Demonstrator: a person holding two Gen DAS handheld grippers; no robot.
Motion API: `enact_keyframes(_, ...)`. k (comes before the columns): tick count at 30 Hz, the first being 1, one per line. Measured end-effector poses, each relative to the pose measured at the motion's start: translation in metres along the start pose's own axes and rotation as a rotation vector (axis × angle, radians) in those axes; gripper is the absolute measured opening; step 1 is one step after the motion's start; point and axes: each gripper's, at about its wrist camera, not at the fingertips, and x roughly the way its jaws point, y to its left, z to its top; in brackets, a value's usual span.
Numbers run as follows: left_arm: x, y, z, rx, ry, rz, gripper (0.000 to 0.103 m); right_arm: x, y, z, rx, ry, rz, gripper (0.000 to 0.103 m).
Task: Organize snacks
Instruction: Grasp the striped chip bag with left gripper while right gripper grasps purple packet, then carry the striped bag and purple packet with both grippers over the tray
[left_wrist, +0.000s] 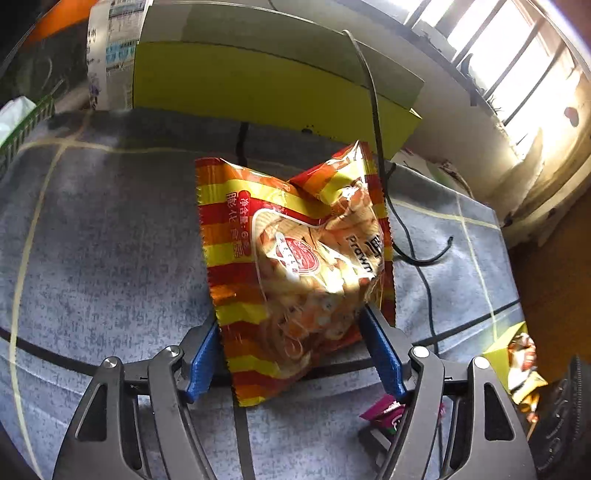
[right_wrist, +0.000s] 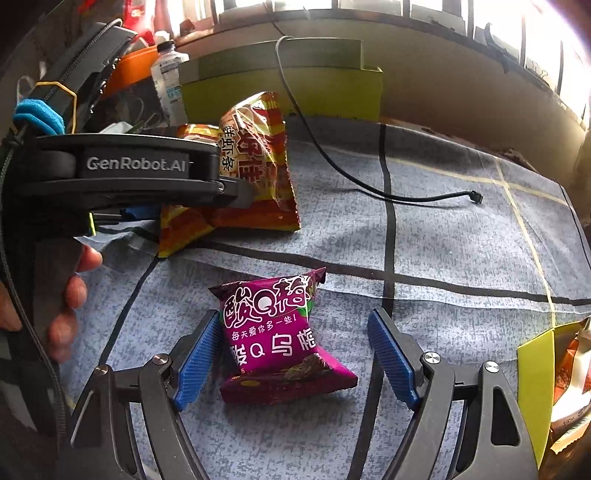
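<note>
Left wrist view first: the left tool (left_wrist: 291, 354) has its blue pads (left_wrist: 201, 363) spread wide, one on each side of the striped prawn cracker bag (left_wrist: 295, 254). The bag sits between them, but the pads don't look like they're pressing on it; there's a sliver of gap on the left and the right pad is just at the bag's edge. The bag leans half upright on the grey cloth-covered surface (left_wrist: 110, 229), with the yellow-green box (left_wrist: 258, 85) behind it at the far side and a black cable (left_wrist: 373, 110) trailing past its right edge. Looks like a release, so that bag seems placed, just short of the box rather than in it.

Right wrist view: the right tool (right_wrist: 295, 354) is also apart, and the purple plum candy pack (right_wrist: 280, 336) lies flat on the surface between the pads, nearer the left pad and maybe just brushing it, with clear space to the right one. No grip yet. Far left in this view you can see the left tool's body, a person's fingers (right_wrist: 74, 291) around its handle, and the prawn bag standing beside another striped bag.

So the step in hand seems to be: left lets go, right lines up on the purple pack. Next move probably calls for the right tool to centre a bit, close on the pack across its width, then carry it to wherever the snacks are grouped, possibly the yellow-green container (right_wrist: 535, 391) at the near right.
</note>
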Motion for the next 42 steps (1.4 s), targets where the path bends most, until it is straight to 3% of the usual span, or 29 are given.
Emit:
enact_keyframes(3, 0.001, -0.001, 0.000, -0.009, -0.012, 0.004, 0.072, -0.001, -0.001, -0.002, 0.004, -0.002, 0.004, 0.081)
enact_keyframes(7, -0.001, 0.003, 0.000, -0.010, -0.025, 0.014, 0.062, -0.006, -0.001, -0.006, 0.015, -0.011, -0.002, 0.077)
enact_keyframes(16, -0.012, 0.006, -0.005, -0.016, -0.046, 0.017, 0.050, -0.014, -0.009, -0.011, 0.050, -0.020, -0.032, 0.041)
enact_keyframes(29, -0.037, -0.005, -0.020, 0.002, -0.081, 0.044, 0.045, -0.035, -0.010, -0.021, 0.077, -0.026, -0.023, 0.038)
enact_keyframes(42, -0.082, -0.035, -0.051, 0.062, -0.123, 0.016, 0.045, -0.094, -0.009, -0.037, 0.088, -0.095, -0.042, 0.038)
